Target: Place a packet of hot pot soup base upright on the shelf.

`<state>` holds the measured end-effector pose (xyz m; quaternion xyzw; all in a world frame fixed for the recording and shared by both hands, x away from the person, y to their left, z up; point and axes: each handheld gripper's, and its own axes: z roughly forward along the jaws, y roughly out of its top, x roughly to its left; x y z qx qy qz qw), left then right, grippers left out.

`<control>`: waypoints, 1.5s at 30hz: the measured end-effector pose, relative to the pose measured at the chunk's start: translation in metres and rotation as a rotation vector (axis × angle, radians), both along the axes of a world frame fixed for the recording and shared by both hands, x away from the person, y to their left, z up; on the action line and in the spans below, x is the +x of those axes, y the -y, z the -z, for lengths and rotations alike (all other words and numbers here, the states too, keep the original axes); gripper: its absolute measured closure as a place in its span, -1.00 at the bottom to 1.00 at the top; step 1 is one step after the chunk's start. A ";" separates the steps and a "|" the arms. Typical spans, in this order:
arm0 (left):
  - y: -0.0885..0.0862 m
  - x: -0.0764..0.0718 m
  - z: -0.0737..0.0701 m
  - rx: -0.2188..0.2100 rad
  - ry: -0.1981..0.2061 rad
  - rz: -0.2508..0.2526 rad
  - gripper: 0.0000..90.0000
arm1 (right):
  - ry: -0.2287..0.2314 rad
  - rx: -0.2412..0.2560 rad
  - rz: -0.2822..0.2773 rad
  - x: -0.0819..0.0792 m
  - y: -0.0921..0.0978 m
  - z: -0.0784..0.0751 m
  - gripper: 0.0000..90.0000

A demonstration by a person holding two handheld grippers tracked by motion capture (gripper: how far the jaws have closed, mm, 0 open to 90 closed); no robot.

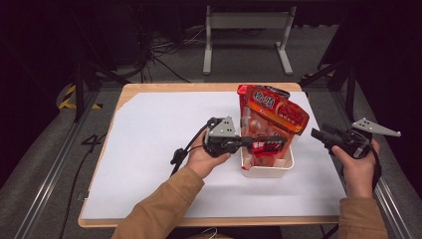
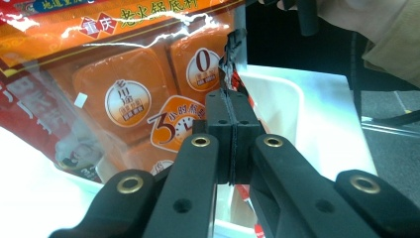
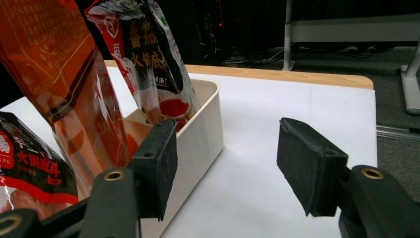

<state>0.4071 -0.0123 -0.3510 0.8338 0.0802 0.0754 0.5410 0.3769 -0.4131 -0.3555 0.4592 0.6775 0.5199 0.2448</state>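
Where the white sheet (image 1: pixel 164 149) covers the wooden table (image 1: pixel 149 88), a single white rectangular bin (image 1: pixel 267 169) stands right of centre, and red and orange sauce pouches stand upright in it, leaning on one another. Three can be counted in the right gripper view: a tall orange pouch (image 3: pixel 59 74) nearest the camera, a red-and-dark pouch (image 3: pixel 148 54) behind it at the far end of the bin, and a low red pouch (image 3: pixel 29 168) at the near corner. The writing on all of them is Chinese; on the orange pouch in the left gripper view (image 2: pixel 133 94) a large "0" in a white circle and a "3" beside a clock drawing can be read. The left gripper (image 1: pixel 271 144) reaches across the bin from the left, its jaws clenched on the edge of a pouch, seen pressed together in its own view (image 2: pixel 230 144). The right gripper (image 1: pixel 318 133) is held in the person's right hand (image 1: pixel 356 164) off the table's right edge, apart from the bin, its jaws spread wide with nothing between the pads (image 3: pixel 307 168).
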 end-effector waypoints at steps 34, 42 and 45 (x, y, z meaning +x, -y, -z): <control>-0.038 -0.008 0.010 0.018 -0.083 -0.053 0.04 | -0.011 -0.002 -0.001 0.001 -0.002 0.003 -0.11; -0.077 -0.018 -0.004 0.029 -0.050 -0.148 -0.13 | -0.010 -0.010 -0.015 0.001 -0.004 0.003 -0.15; -0.093 -0.020 -0.006 0.036 -0.034 -0.173 -0.18 | -0.007 -0.013 -0.017 0.000 -0.006 0.003 -0.17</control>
